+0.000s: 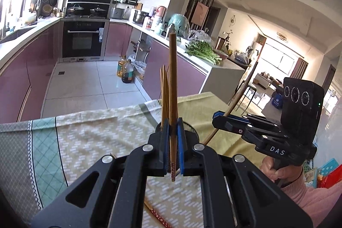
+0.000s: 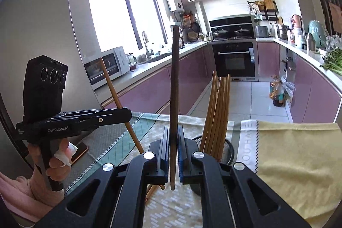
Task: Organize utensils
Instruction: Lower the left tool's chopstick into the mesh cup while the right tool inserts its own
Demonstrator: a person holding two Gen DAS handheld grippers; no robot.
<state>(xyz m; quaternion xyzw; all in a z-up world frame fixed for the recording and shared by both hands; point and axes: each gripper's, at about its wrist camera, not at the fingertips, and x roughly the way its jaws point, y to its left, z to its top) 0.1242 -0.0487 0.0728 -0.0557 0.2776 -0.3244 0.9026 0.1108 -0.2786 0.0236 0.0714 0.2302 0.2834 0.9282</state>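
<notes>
My left gripper (image 1: 173,128) is shut on a brown chopstick (image 1: 172,82) that stands nearly upright. Just behind the fingers stands a black mesh holder (image 1: 192,130) with several chopsticks (image 1: 164,95) in it. My right gripper (image 2: 173,131) is shut on a darker chopstick (image 2: 174,82), also upright, with the holder (image 2: 229,149) and its several chopsticks (image 2: 218,108) just to its right. Each gripper shows in the other's view: the right one (image 1: 217,119) with its slanted stick, the left one (image 2: 128,113) likewise. Loose chopsticks (image 1: 158,215) lie on the cloth below.
A patterned green-and-cream cloth (image 1: 89,142) and a yellow cloth (image 2: 299,164) cover the table. A phone (image 2: 80,151) lies near the person's left hand. Beyond the table edge are the tiled floor, oil bottles (image 1: 126,72), pink cabinets and an oven (image 1: 82,40).
</notes>
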